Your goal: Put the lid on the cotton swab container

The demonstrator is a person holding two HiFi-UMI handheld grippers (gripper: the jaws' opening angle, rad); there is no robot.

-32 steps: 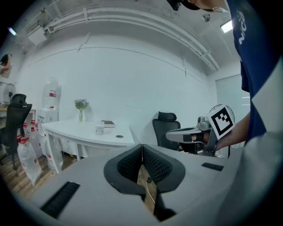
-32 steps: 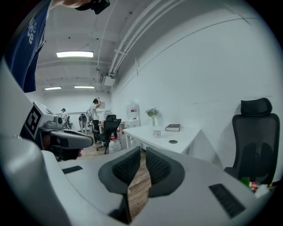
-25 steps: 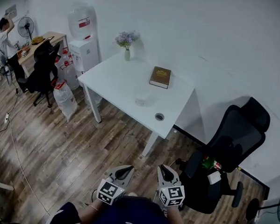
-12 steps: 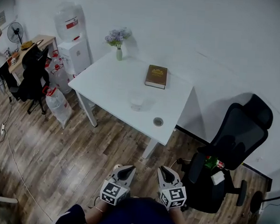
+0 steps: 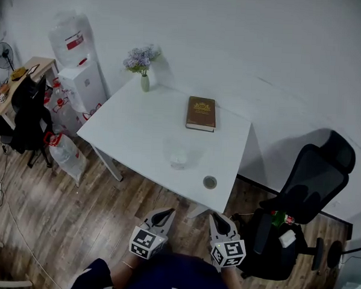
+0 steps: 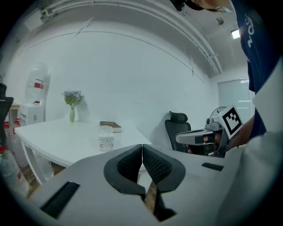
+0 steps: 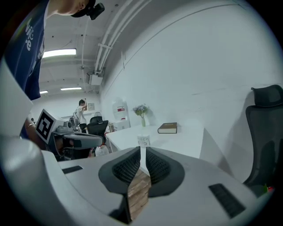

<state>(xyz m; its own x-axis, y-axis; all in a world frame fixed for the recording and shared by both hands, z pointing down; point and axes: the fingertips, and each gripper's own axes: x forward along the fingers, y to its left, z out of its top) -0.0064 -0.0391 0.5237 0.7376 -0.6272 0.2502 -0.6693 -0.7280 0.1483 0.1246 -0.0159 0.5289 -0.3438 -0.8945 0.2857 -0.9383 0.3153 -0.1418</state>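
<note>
The clear cotton swab container (image 5: pixel 178 157) stands open near the middle of the white table (image 5: pixel 127 132). Its round lid (image 5: pixel 210 182) lies flat by the table's near edge, to the right of the container. My left gripper (image 5: pixel 166 213) and right gripper (image 5: pixel 215 217) are held low over the wooden floor, short of the table, both shut and empty. In the left gripper view the container (image 6: pixel 106 138) shows beyond the shut gripper (image 6: pixel 142 148). The right gripper view has the container (image 7: pixel 143 141) straight ahead, just above the closed gripper (image 7: pixel 142 152).
A brown book (image 5: pixel 201 113) lies at the table's far right and a vase of flowers (image 5: pixel 142 65) at its far corner. A black office chair (image 5: pixel 302 198) stands right of the table. A water dispenser (image 5: pixel 76 66) and spare bottles stand to the left.
The table has come nearer and lower in the head view as the person steps toward it. Both grippers stay shut, held in front of the body.
</note>
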